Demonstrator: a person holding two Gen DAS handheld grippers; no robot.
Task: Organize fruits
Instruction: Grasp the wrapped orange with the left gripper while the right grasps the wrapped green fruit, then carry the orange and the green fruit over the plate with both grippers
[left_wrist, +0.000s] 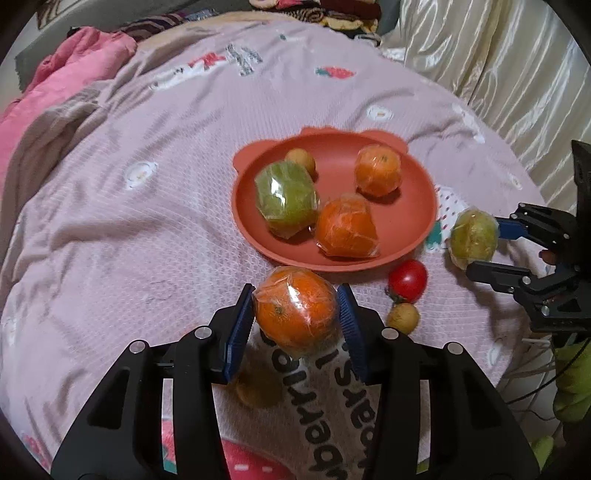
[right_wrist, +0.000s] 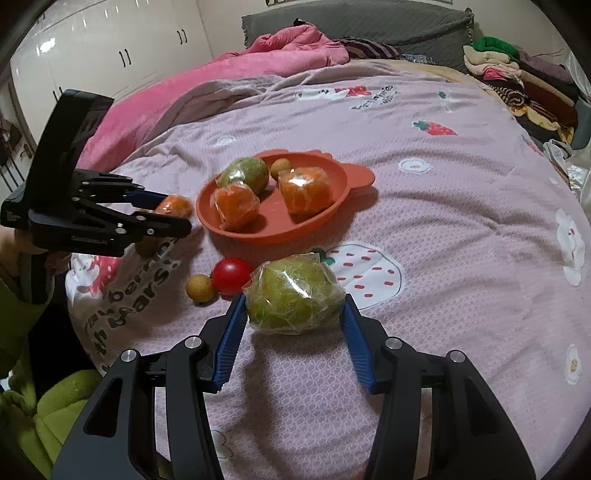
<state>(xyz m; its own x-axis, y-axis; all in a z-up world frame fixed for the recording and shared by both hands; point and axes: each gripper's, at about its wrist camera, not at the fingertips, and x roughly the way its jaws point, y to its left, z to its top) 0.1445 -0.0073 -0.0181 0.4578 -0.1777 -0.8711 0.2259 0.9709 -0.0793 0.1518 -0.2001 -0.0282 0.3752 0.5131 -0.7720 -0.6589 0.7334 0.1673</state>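
L gripper (left_wrist: 295, 314) clamps wrapped orange (left_wrist: 297, 312), plate (left_wrist: 399, 236) just past at 12. R gripper (right_wrist: 295, 308) clamps wrapped green fruit (right_wrist: 293, 293), plate at 11. I lower each onto bare plate, avoid knocking the fruit there, release gently.

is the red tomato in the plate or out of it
Out. The red tomato lies on the bedspread just outside the plate rim, beside a small yellow fruit.
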